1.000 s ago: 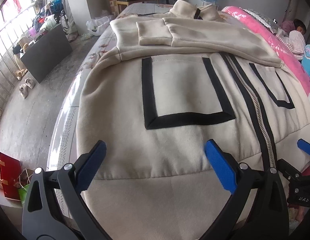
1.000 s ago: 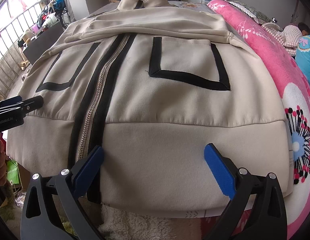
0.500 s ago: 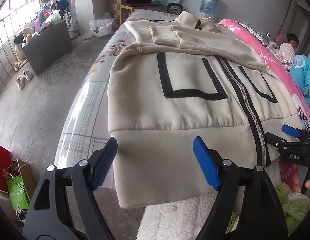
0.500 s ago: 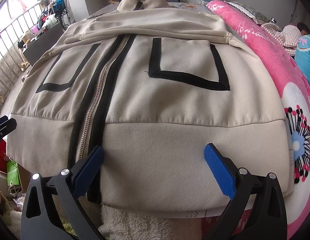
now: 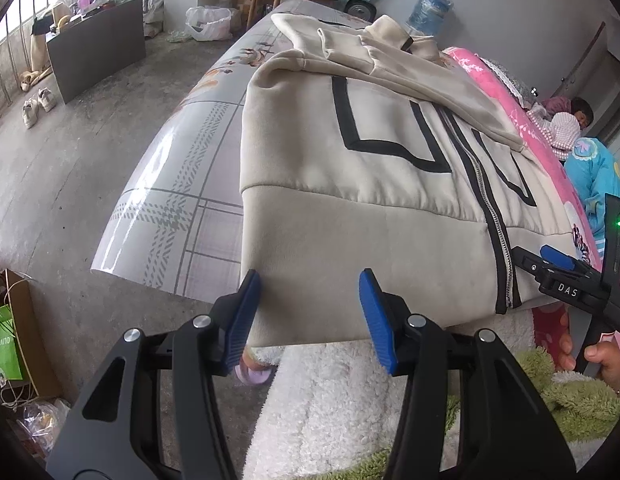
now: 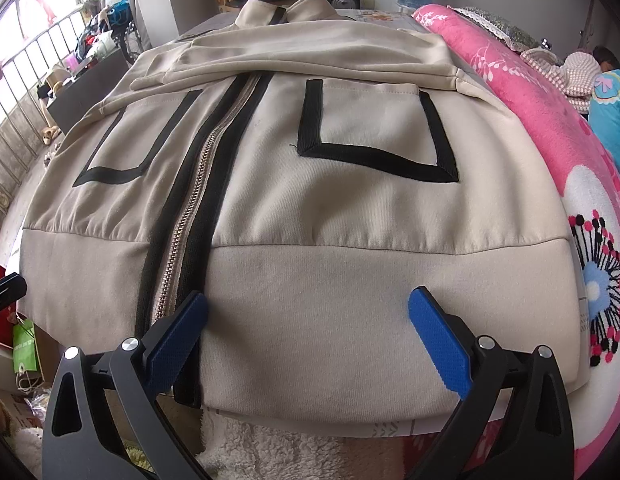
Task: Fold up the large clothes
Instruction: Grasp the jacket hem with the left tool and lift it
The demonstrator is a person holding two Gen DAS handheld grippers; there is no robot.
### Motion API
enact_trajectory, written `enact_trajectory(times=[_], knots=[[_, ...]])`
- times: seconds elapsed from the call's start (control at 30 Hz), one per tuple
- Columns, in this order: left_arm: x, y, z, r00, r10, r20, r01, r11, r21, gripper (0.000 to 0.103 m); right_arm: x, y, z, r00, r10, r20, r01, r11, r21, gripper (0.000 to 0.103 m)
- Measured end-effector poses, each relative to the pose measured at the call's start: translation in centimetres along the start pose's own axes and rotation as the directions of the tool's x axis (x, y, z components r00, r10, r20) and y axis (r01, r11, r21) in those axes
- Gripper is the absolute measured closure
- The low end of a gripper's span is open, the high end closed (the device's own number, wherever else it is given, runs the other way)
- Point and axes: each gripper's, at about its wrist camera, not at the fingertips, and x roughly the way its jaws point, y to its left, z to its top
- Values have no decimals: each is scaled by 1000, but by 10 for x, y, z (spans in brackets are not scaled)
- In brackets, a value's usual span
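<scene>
A beige zip jacket (image 5: pixel 390 168) with black trim lies front up on the bed, both sleeves (image 6: pixel 310 52) folded across its chest. My left gripper (image 5: pixel 310 300) hovers at the hem's lower left corner, and its jaws are closing with that corner between the blue pads (image 5: pixel 245 308); they do not press on the cloth. In the right wrist view the jacket (image 6: pixel 310 208) fills the frame. My right gripper (image 6: pixel 310 324) stands open over the hem just right of the zipper (image 6: pixel 189 216). From the left wrist view the right gripper (image 5: pixel 558 258) shows in a person's hand (image 5: pixel 602 360).
A glossy patterned mat (image 5: pixel 169 208) covers the bed left of the jacket. A pink blanket (image 6: pixel 550 112) lies along the right, with a person (image 5: pixel 578 112) lying beyond it. A white fluffy rug (image 5: pixel 330 400) is below the bed edge; a green bag (image 5: pixel 5 344) and shoes (image 5: pixel 37 104) sit on the floor.
My left gripper has slid left along the hem to the jacket's lower left corner and rolled a little, and its jaws have narrowed. The right gripper has stayed put.
</scene>
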Motion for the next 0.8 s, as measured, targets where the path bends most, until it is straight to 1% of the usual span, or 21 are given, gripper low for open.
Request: enact_trajectory(times=[0.07, 0.13, 0.2, 0.27, 0.33, 0.43, 0.5, 0.6, 0.7, 0.77, 0.8], knots=[[-4, 2, -2, 1000, 12, 1, -12, 1000, -13, 53, -1, 0, -2, 1000, 0, 11, 0, 1000, 0, 6], [-6, 6, -5, 999, 43, 0, -42, 999, -29, 53, -1, 1, -2, 1000, 1, 22, -1, 1000, -1, 6], [-5, 11, -7, 998, 56, -20, -57, 996, -63, 53, -1, 0, -3, 999, 3, 31, -3, 1000, -4, 6], [-3, 15, -7, 998, 51, -23, -53, 995, -88, 53, -2, 1, -5, 999, 4, 44, -4, 1000, -6, 6], [1, 16, -6, 998, 60, -24, -62, 992, -109, 53, -2, 1, -6, 998, 6, 57, -5, 1000, -8, 6], [4, 16, -3, 999, 44, -22, -47, 988, -148, 53, -3, 1, -8, 997, 10, 79, -9, 1000, -14, 6], [6, 15, -2, 999, 30, -34, -35, 985, -168, 53, -3, 0, -10, 996, 16, 90, -14, 1000, -18, 6], [9, 11, 2, 998, 27, -55, -37, 980, -197, 53, -4, 0, -11, 995, 25, 95, -22, 999, -27, 6], [5, 2, 2, 996, 79, -51, -88, 978, -187, 59, -5, -1, -13, 994, 45, 100, -40, 998, -52, 6], [2, -6, 2, 992, 116, -55, -123, 979, -163, 68, -6, -1, -15, 992, 59, 111, -51, 996, -74, 6], [-1, -10, 2, 991, 125, -52, -132, 979, -157, 71, -6, -1, -16, 992, 63, 113, -54, 995, -83, 6]])
